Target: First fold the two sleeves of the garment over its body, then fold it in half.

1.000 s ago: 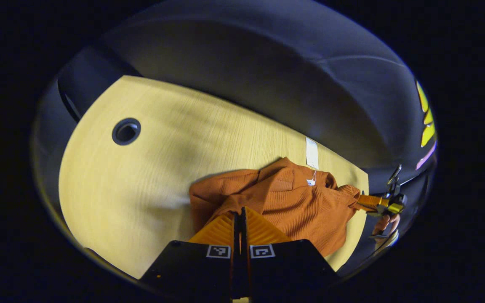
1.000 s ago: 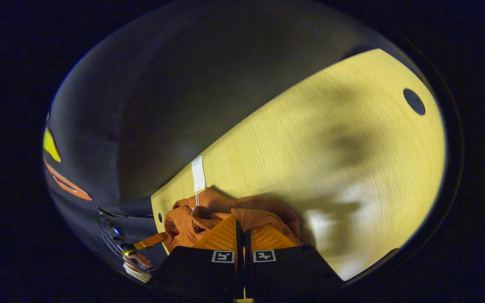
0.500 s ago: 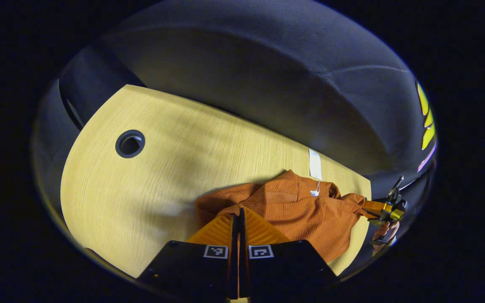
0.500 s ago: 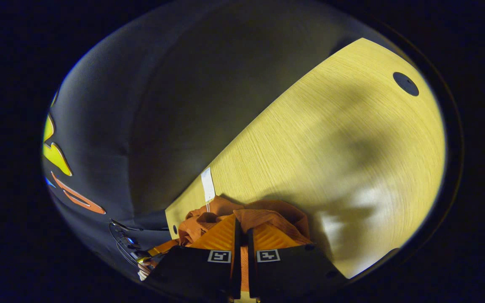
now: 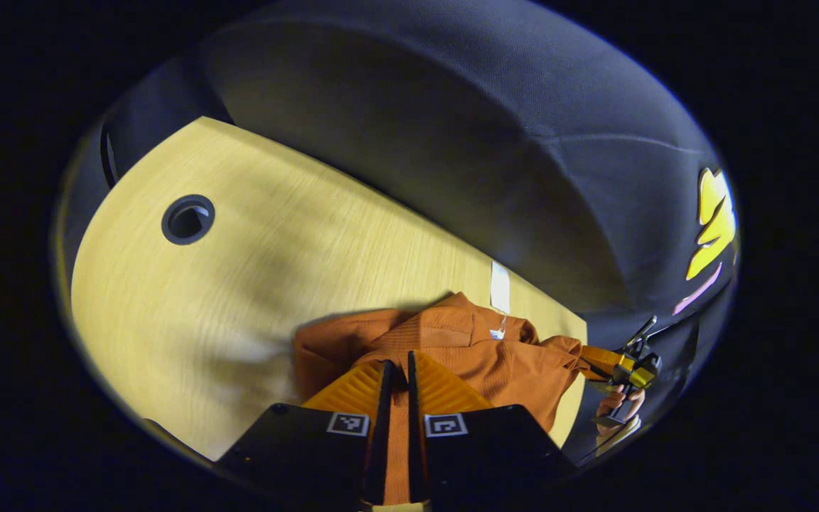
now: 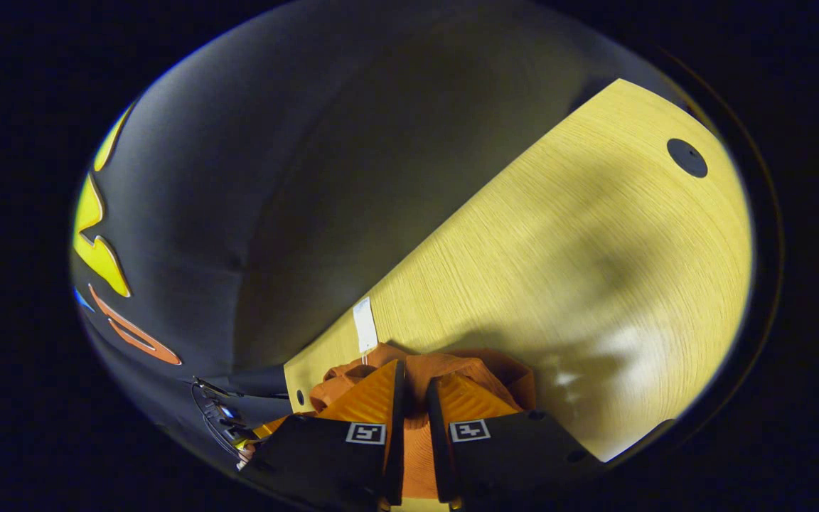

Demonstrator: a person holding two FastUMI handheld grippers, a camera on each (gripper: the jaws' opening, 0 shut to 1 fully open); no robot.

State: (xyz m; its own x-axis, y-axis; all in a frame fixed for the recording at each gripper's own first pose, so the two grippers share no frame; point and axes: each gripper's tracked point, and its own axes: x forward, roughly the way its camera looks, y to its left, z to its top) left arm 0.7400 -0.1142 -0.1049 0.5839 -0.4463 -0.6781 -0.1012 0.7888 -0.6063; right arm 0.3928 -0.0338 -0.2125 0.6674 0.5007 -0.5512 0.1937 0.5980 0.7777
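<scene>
**Both tongs loosen on the folded garment**

Pale wood worktop [image 5: 253, 284] fills the booth floor of both views, and the orange garment [image 5: 466, 348] lies bunched on it near the edge by the dark cloth wall.

Nearest in the left gripper view, the left tongs [image 5: 395, 377] stand narrowly parted with a strip of orange knit showing in the gap; a second ago that gap was a thin dark line. The right tongs [image 6: 413, 395] read the same in the right gripper view: a narrow opening with cloth between the fingers, wider than half a second ago. Whether either pair now presses the fabric cannot be told. My judgement is that both are letting go after laying the cloth down, which suggests a fold has just been placed.

Farther off, the garment sits lower and flatter against the worktop than before, its white tag [image 5: 500, 286] lying on the wood just beyond the collar. Farther still in the left gripper view, the right tongs and the hand [image 5: 616, 405] holding them sit at the garment's far end. A round cable hole [image 5: 188, 220] lies well apart.
</scene>
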